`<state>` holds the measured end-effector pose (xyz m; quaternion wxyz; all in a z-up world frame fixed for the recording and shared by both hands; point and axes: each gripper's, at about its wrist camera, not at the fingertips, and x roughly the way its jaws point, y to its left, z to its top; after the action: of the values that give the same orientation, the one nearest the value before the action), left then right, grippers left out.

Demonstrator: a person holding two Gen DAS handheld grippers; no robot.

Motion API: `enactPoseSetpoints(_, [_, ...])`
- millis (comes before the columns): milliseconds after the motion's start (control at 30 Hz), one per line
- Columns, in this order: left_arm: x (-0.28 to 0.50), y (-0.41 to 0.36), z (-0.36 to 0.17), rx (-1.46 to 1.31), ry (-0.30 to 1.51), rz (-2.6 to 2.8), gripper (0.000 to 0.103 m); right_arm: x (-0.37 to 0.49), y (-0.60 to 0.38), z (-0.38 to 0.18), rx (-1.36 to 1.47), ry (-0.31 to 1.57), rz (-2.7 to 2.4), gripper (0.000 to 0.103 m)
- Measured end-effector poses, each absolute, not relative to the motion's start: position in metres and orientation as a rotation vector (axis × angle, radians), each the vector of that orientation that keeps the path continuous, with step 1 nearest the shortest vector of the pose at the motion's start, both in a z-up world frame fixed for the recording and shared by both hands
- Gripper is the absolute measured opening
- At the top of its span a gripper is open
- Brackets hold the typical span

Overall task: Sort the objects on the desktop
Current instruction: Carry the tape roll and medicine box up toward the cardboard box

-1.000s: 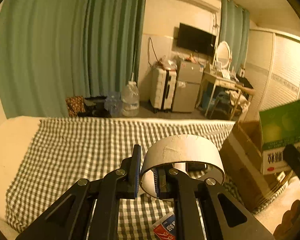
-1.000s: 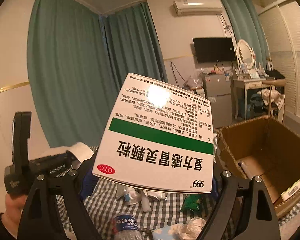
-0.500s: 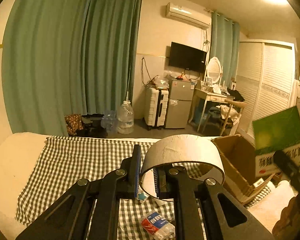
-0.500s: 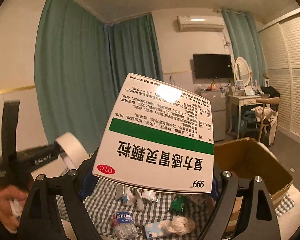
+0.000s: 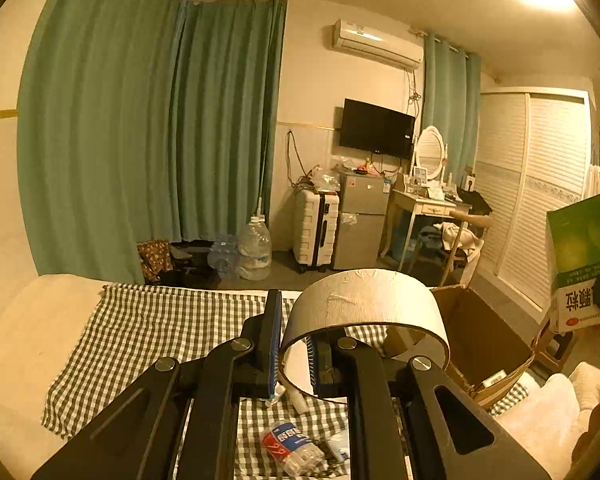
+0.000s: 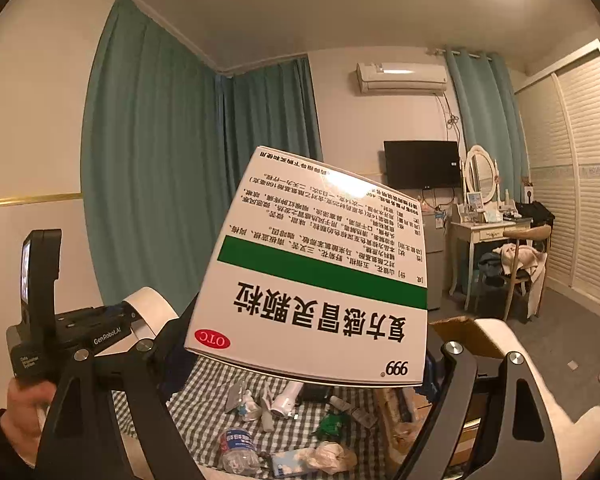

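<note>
Carry phase, as we judge it: both tongs are loaded and raised above the checked cloth (image 5: 148, 332), where a bottle (image 6: 236, 450) and other clutter remain unsorted. Our left gripper (image 5: 294, 344) is clamped across the wall of the tape roll (image 5: 364, 300), one finger inside the ring and one outside; our right gripper (image 6: 304, 360) is clamped on the medicine box (image 6: 312, 276), tilted, print upside down. Next we'd bring each over the open cardboard box (image 5: 484, 344) to the right and let go above it.

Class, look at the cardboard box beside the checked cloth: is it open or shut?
Open. The cardboard box has its flaps up, and its brown inside shows in the left wrist view.
</note>
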<state>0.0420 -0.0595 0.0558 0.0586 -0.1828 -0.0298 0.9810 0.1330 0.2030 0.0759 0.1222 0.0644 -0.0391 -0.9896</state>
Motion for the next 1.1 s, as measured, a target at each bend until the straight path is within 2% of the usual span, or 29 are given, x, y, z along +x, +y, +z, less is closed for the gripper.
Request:
enactPoseSetpoints(267, [0.057,-0.034,0.073,-0.545,-0.139,2.996,0.012,0.16,0.245,0.089,0.07,-0.029,-2.931,0.086])
enactPoseSetpoints(500, [0.058,0.009,0.08,-0.548,-0.11,2.958,0.012,0.161,0.29,0.09,0.012,-0.116,-2.98,0.086])
enactPoseSetpoints(733, [0.053,0.06,0.084,-0.52,-0.063,2.906,0.012,0.16,0.329,0.082,0.01,-0.118,-3.037,0.086])
enactPoseSetpoints(1100, [0.033,0.124,0.059,-0.546,-0.036,2.797,0.012,0.135,0.375,0.06,0.078,-0.17,-3.114,0.086])
